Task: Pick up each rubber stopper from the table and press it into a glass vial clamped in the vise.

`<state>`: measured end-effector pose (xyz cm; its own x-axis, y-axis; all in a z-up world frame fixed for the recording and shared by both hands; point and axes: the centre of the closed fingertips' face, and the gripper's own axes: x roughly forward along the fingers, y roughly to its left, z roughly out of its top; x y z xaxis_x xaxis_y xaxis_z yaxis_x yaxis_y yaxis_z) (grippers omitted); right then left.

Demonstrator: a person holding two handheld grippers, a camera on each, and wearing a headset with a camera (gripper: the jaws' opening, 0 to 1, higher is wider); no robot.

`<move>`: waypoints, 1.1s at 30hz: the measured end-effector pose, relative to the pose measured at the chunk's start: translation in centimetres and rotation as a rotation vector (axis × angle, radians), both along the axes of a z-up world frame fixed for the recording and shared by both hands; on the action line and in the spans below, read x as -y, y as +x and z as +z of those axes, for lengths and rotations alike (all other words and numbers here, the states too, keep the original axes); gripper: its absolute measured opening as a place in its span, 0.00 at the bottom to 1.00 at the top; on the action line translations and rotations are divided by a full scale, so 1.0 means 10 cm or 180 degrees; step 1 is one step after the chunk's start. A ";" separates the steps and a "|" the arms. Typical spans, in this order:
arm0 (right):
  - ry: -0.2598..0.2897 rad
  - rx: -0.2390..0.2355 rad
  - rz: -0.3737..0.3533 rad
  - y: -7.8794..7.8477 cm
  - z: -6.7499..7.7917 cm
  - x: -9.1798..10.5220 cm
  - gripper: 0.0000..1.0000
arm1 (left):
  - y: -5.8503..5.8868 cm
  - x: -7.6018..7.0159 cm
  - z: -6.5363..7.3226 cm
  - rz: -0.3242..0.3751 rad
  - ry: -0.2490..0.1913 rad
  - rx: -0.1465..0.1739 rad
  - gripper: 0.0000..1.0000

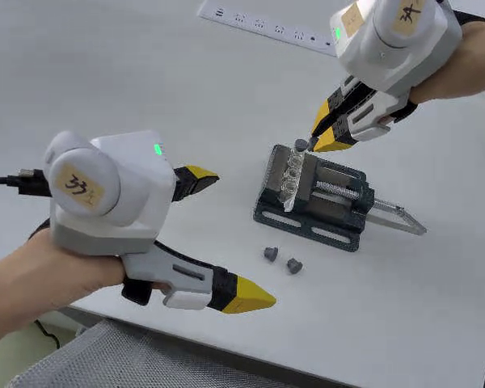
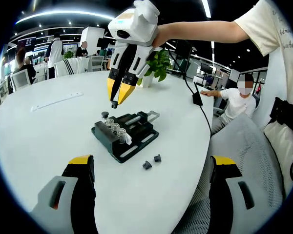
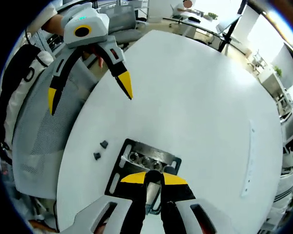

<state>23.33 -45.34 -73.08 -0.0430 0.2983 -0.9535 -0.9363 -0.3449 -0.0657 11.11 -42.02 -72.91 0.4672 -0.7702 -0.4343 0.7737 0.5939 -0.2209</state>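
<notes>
White round table [image 1: 145, 89] in an open office, with a power strip [image 1: 267, 26] near its far edge and a grey mesh chair [image 1: 105, 356] at its near edge. A dark vise [image 1: 352, 212] stands at centre on the table and clamps a short row of clear glass vials [image 1: 291, 179], upright with their mouths up. The vial at the far end of the row appears capped by a grey stopper [image 1: 301, 145]; the other vials are open. Two loose stoppers [image 1: 271, 254] lie side by side on the table just beside the near edge of the vise base, close to each other but not touching. The right gripper [image 1: 315, 142] hangs over the capped end of the row with its yellow tips pointing down. Its jaws are nearly together, pinching a small dark held stopper [image 2: 114, 104]. In the left gripper view this stopper is in the air, with a gap between it and the vise top. The left gripper [image 1: 242, 237] hovers over the near part of the table, well apart from the vise. Its jaws are spread wide with nothing between them, and they point toward the loose stoppers and the vise beyond. In the background of the left gripper view are a potted plant [image 2: 158, 66] and a seated person [image 2: 234, 100].
</notes>
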 end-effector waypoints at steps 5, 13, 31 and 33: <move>-0.0073 0.0003 0.0100 0.02 -0.08 0.01 0.05 | 0.00 -0.01 -0.01 0.0021 -0.0015 -0.0015 0.98; -0.0140 -0.0031 0.0136 0.08 -0.18 -0.02 0.05 | 0.01 -0.04 -0.04 0.0052 -0.0032 -0.0043 0.97; -0.0221 -0.0054 0.0198 0.08 -0.29 -0.06 0.05 | 0.01 -0.04 -0.09 0.0063 -0.0068 -0.0089 0.97; -0.0228 -0.0054 0.0203 0.07 -0.29 -0.07 0.05 | 0.01 -0.05 -0.10 0.0066 -0.0079 -0.0098 0.97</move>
